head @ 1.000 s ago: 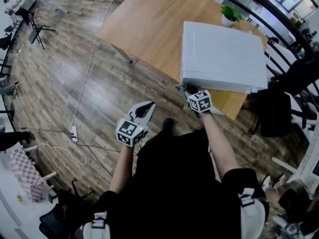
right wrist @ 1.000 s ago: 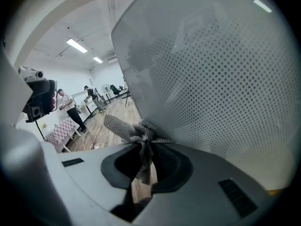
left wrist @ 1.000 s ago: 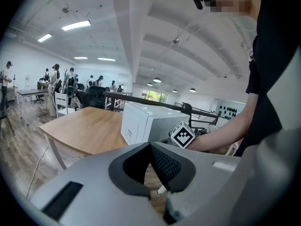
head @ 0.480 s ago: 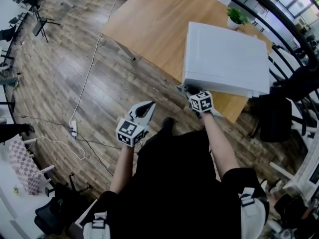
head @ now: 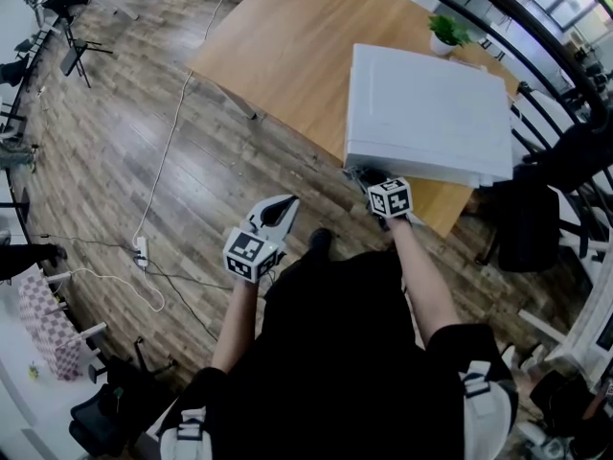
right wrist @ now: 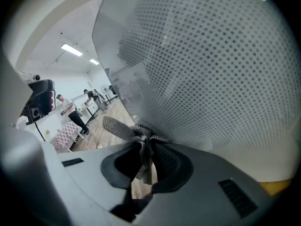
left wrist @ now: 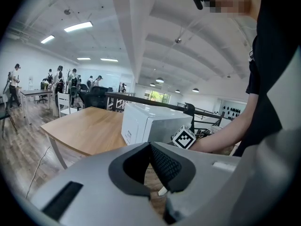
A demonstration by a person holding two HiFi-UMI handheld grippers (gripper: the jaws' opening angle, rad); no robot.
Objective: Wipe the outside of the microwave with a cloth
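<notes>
A: Is anything changing at the microwave (head: 426, 113)?

B: Only slightly. The right claw (right wrist: 146, 147) is creeping sideways along the microwave's lower front edge, a touch farther toward its right end than a second ago. It is clamping a bunched checked cloth (right wrist: 136, 131), and the cloth's free ends are pressing against the dotted door window.

A: And the left claw (head: 278, 209)?

B: It is hanging well in front of the microwave, off the counter (head: 287, 36), in the same spot as before, with its jaws closed together on nothing.

A: So what does that mean for the job?

B: I'd say the wiping is going on across the door, slowly. Only the bottom strip is getting covered; the top and sides of the microwave are probably still waiting.
</notes>
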